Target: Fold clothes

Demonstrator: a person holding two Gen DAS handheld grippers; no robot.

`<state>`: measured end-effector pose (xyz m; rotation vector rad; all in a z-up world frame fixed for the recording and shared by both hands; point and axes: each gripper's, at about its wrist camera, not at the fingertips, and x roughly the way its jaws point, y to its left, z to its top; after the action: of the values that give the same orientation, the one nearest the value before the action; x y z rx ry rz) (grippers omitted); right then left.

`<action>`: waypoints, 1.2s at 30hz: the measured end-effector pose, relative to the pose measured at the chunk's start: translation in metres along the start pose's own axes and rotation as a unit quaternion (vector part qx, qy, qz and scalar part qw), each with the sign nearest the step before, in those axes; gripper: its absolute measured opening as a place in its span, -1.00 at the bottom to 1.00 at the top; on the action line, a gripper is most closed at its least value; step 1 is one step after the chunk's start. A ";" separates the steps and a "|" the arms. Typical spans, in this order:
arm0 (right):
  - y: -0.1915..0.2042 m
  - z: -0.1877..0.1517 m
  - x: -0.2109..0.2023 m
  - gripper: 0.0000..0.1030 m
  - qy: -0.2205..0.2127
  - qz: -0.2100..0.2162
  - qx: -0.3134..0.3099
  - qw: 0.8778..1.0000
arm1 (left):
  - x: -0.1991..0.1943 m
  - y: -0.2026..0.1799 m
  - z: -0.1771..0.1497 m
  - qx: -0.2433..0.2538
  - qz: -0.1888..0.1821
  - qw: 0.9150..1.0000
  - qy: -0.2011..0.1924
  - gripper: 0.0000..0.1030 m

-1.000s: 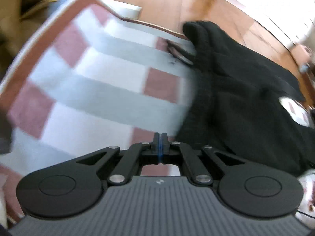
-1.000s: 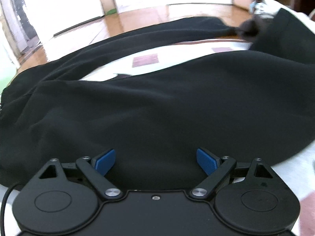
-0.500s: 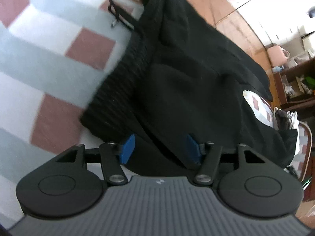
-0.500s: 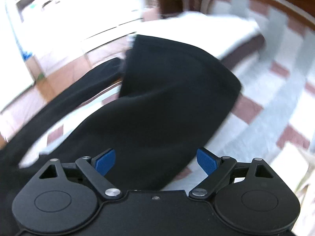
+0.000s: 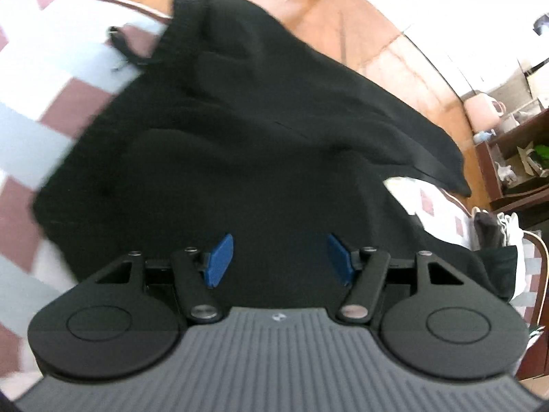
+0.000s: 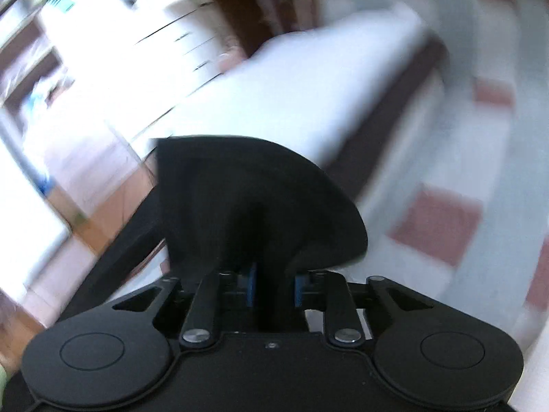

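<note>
So your right gripper (image 6: 272, 290) is closing, pinching a fold of the black garment (image 6: 247, 206) | left gripper (image 5: 279, 261) is opening, spread above it | checked blanket (image 5: 41, 79) underneath

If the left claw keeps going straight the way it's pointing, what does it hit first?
Most likely the black garment. The left claw has its jaws opening, nothing pinched between them, and dark fabric fills the view straight ahead. The checked cover lies off to the side. How near the cloth is stays unclear.
</note>
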<state>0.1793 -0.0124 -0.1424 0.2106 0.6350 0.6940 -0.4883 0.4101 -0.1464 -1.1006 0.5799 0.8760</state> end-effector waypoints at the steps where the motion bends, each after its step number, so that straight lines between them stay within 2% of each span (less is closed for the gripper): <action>1: 0.010 0.009 -0.017 -0.83 -0.030 0.001 -0.026 0.999 | 0.005 -0.009 -0.003 0.011 0.009 1.000 -0.005 0.17; 3: 0.008 0.021 -0.037 -0.84 -0.070 -0.028 -0.045 0.996 | 0.017 -0.026 -0.010 0.044 0.044 0.998 -0.014 0.17; 4: 0.002 0.024 -0.035 -0.84 -0.070 -0.043 -0.050 0.995 | 0.023 -0.029 -0.015 0.064 0.071 0.995 -0.015 0.18; 6: -0.012 0.024 -0.022 -0.84 -0.044 -0.068 -0.052 0.995 | 0.036 -0.023 -0.023 0.086 0.129 0.988 -0.003 0.18; 7: -0.015 0.024 -0.019 -0.84 -0.038 -0.068 -0.054 0.996 | 0.042 -0.016 -0.028 0.093 0.154 0.984 0.006 0.18; 8: -0.017 0.023 -0.019 -0.84 -0.034 -0.065 -0.056 0.996 | 0.044 -0.009 -0.032 0.089 0.161 0.983 0.010 0.18; 12: -0.008 0.023 -0.020 -0.83 -0.028 -0.054 -0.069 0.996 | 0.022 0.007 -0.028 0.047 0.134 0.990 -0.015 0.22; 14: -0.009 0.019 -0.024 -0.82 -0.025 -0.053 -0.067 0.996 | 0.001 0.017 -0.020 0.026 0.147 0.988 -0.037 0.26; 18: -0.014 0.017 -0.026 -0.81 -0.021 -0.050 -0.061 0.997 | -0.042 0.045 -0.002 -0.017 0.168 0.982 -0.081 0.57; 19: -0.014 0.017 -0.026 -0.80 -0.019 -0.051 -0.066 0.996 | -0.051 0.057 0.003 -0.034 0.172 0.981 -0.082 0.58; 20: -0.013 0.017 -0.025 -0.80 -0.018 -0.052 -0.071 0.996 | -0.057 0.069 0.007 -0.049 0.174 0.981 -0.074 0.58; 23: -0.011 0.017 -0.024 -0.79 -0.016 -0.054 -0.085 0.995 | -0.059 0.105 0.017 -0.074 0.163 0.984 -0.009 0.59; 26: -0.006 0.018 -0.024 -0.79 -0.012 -0.053 -0.096 0.994 | -0.054 0.124 0.017 -0.100 0.116 0.988 0.030 0.59; 28: -0.003 0.020 -0.023 -0.79 -0.010 -0.052 -0.106 0.993 | -0.043 0.131 0.017 -0.118 0.078 0.989 0.050 0.68; 30: 0.000 0.021 -0.023 -0.79 -0.007 -0.052 -0.118 0.992 | -0.027 0.130 0.017 -0.124 0.083 0.986 0.069 0.70; 31: 0.001 0.022 -0.023 -0.79 -0.006 -0.052 -0.120 0.991 | -0.019 0.126 0.017 -0.111 0.088 0.987 0.075 0.68; 32: 0.002 0.024 -0.023 -0.79 -0.005 -0.051 -0.121 0.991 | -0.011 0.122 0.018 -0.097 0.092 0.988 0.081 0.53; 33: 0.003 0.026 -0.023 -0.79 -0.004 -0.049 -0.123 0.991 | -0.004 0.116 0.019 -0.078 0.097 0.989 0.085 -0.38; 34: 0.005 0.028 -0.024 -0.79 -0.004 -0.046 -0.125 0.991 | 0.000 0.105 0.022 -0.039 0.101 0.991 0.083 -0.76; 36: 0.011 0.036 -0.027 -0.80 -0.004 -0.037 -0.130 0.991 | -0.004 0.083 0.024 0.015 0.104 0.993 0.054 -0.77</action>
<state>0.1799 -0.0206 -0.0970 -0.0521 0.5350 0.6962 -0.5606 0.4468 -0.1771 -1.0779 0.8051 0.9884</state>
